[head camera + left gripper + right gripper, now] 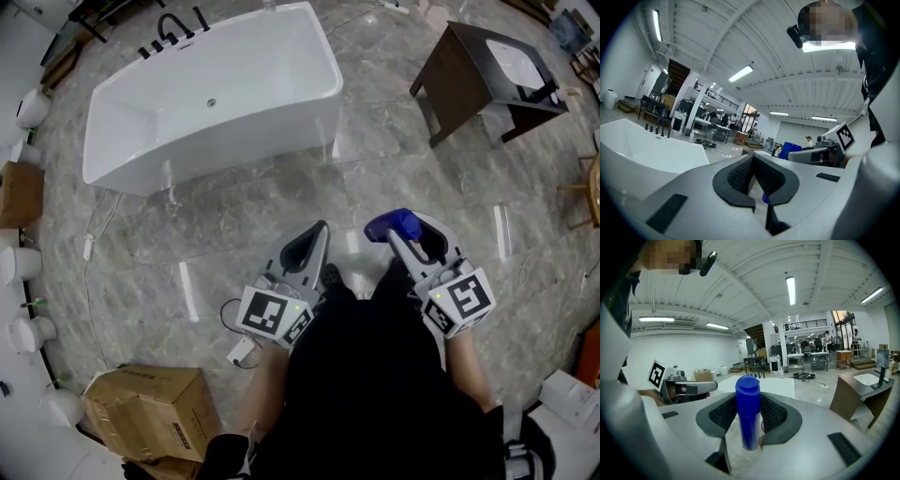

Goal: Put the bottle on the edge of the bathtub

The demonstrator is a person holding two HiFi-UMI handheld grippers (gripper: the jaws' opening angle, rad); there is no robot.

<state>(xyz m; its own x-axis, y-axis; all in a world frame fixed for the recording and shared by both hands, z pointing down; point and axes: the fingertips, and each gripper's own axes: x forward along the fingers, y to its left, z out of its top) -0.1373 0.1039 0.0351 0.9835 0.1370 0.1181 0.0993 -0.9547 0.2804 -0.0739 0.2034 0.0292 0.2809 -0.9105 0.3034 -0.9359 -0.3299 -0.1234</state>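
A blue bottle (748, 414) with a flip cap stands upright between the jaws of my right gripper (749, 416), which is shut on it. In the head view the bottle (395, 225) shows at the tip of the right gripper (401, 236), held in front of the person's body. My left gripper (309, 246) is beside it, shut and empty; its black pads (761, 176) meet in the left gripper view. The white bathtub (141, 159) stands on the floor ahead and to the left, well apart from both grippers. Its rim (656, 138) shows in the left gripper view.
Black taps (173, 33) stand at the tub's far end. A dark wooden vanity with a white basin (487, 75) stands ahead on the right. A cardboard box (145, 408) lies by the person's left side. White jugs (19, 262) line the left wall. The floor is grey marble tile.
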